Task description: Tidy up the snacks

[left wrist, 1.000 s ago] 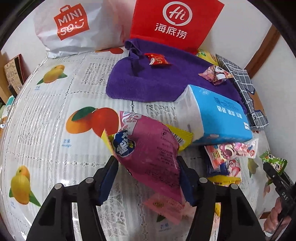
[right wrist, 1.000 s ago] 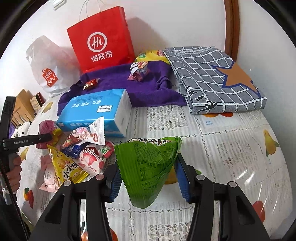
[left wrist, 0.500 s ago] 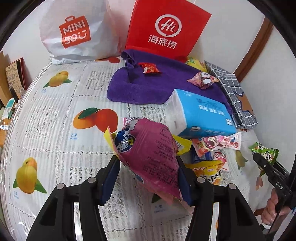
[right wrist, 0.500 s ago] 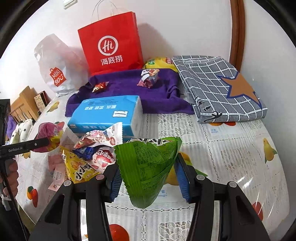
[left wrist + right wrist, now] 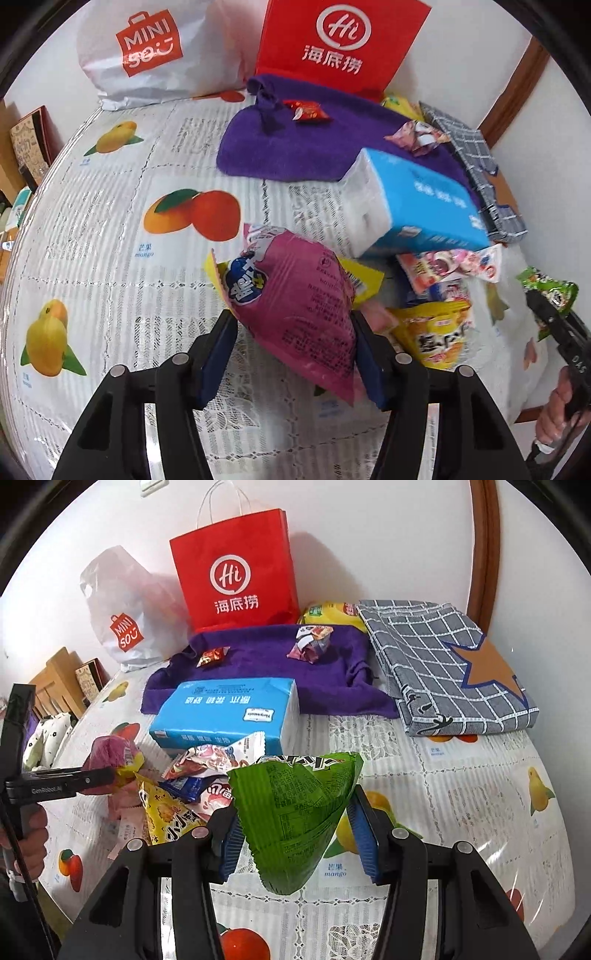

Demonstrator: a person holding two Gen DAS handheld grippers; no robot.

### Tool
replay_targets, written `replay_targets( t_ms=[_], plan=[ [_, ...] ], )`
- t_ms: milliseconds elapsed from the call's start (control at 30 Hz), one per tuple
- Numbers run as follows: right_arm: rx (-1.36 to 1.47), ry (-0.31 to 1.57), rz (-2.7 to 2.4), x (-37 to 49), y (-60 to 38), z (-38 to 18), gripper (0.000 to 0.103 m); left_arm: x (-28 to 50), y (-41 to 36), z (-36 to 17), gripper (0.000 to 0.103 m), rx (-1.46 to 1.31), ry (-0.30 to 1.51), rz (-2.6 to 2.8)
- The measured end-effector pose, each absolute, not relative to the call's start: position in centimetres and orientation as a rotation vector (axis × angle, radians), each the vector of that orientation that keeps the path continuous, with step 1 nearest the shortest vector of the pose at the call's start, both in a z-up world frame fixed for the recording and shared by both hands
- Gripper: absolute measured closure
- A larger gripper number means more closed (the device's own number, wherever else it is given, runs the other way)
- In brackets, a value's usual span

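A: What does the left gripper (image 5: pixel 293 354) have?

B: Its blue pads are pinched on a magenta snack bag (image 5: pixel 299 306), one pad on each side. The bag is lifted clear of the fruit-print tablecloth (image 5: pixel 110 229) and tilts away from the tongs.

A: And the right gripper (image 5: pixel 295 834)?

B: It is clamped the same way on a green snack bag (image 5: pixel 291 812), which hangs point-down between the pads, above the cloth.

A: Where are the other snacks?

B: A loose pile (image 5: pixel 199 771) lies just ahead and to the left of the right tongs, between the two grippers: a yellow packet (image 5: pixel 168 818), a pink-and-white one, a dark blue one. Beyond the pile sits a blue tissue pack (image 5: pixel 225 712), touching the pile's far edge.

A: Farther out?

B: Past the tissue pack lies a purple towel (image 5: pixel 266 675) with a small red candy (image 5: pixel 211 656) and a crumpled wrapper (image 5: pixel 310 642) on it. Behind the towel stand a red paper bag (image 5: pixel 236 568) and, to its left, a white plastic bag (image 5: pixel 125 620). A yellow pack (image 5: pixel 328 613) lies at the towel's far right corner. Ahead and to the right of the right tongs is a folded grey checked cloth (image 5: pixel 443 664).
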State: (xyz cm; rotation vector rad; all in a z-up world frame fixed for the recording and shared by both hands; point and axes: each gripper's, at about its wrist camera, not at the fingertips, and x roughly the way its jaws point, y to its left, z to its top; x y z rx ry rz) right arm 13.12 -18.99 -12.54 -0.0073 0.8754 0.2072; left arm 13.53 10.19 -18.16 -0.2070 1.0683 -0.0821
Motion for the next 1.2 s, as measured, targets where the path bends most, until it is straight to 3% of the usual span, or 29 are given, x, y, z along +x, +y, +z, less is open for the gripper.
replay_targets(
  t_ms=[233,633,1200],
  plan=[
    [-0.004,0.891,0.199,13.5,-19.3,-13.1,0.051,15.1,10.5,-19.1,0.022,-0.185,1.066,-0.045],
    [-0.006,0.909,0.193,14.1,-19.3,-13.6,0.051,15.6,10.9,-18.9,0.029,-0.222,1.005,-0.095],
    [-0.002,0.845,0.220,16.0,-17.9,-9.8,0.051,15.1,9.4,-12.4,0.030,-0.239,0.923,-0.165]
  ],
)
